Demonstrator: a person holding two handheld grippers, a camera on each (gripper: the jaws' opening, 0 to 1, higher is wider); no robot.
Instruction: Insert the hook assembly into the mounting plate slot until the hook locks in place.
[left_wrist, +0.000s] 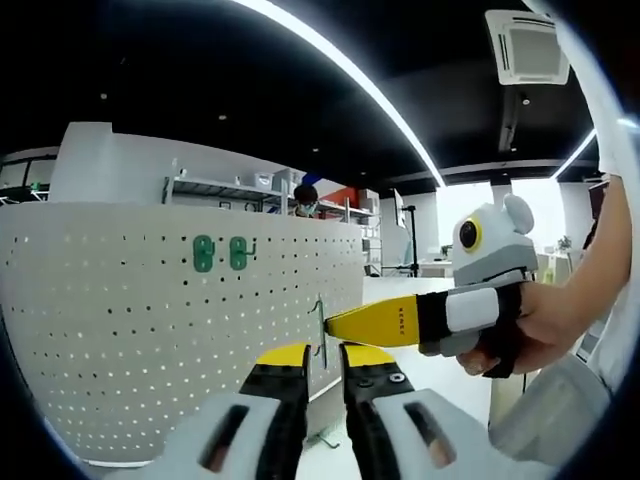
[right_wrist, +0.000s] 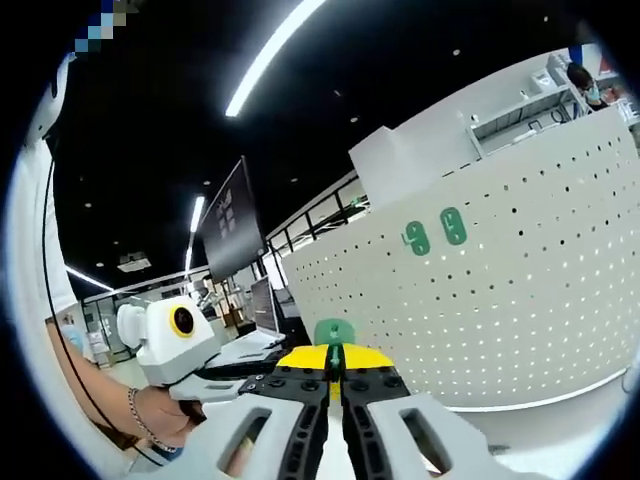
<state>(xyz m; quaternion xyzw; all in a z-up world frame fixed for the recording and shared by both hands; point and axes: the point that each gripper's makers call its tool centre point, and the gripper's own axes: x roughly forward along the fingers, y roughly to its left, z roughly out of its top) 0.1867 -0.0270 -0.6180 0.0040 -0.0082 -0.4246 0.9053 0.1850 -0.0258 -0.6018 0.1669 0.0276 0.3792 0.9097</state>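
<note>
White pegboard (left_wrist: 150, 320) (two green hooks (left_wrist: 220, 253)), dark ceiling, light strips (left_wrist: 340, 70), left jaws apart, right clamped on green hook (right_wrist: 334, 333).

Each gripper has black jaws tipped in yellow, with silver screws on the black part and pale grey housings behind. The right gripper (left_wrist: 335, 322) carries a black strap across its white body. The person's left hand (right_wrist: 160, 415) wears a thin chain bracelet at the wrist, below a white sleeve (right_wrist: 40, 190).

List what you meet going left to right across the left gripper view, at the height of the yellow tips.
White pegboard → left gripper with its yellow-tipped fingers → metal hook at the pegboard's edge → right gripper coming in from the right → the person's hand holding it.
</note>
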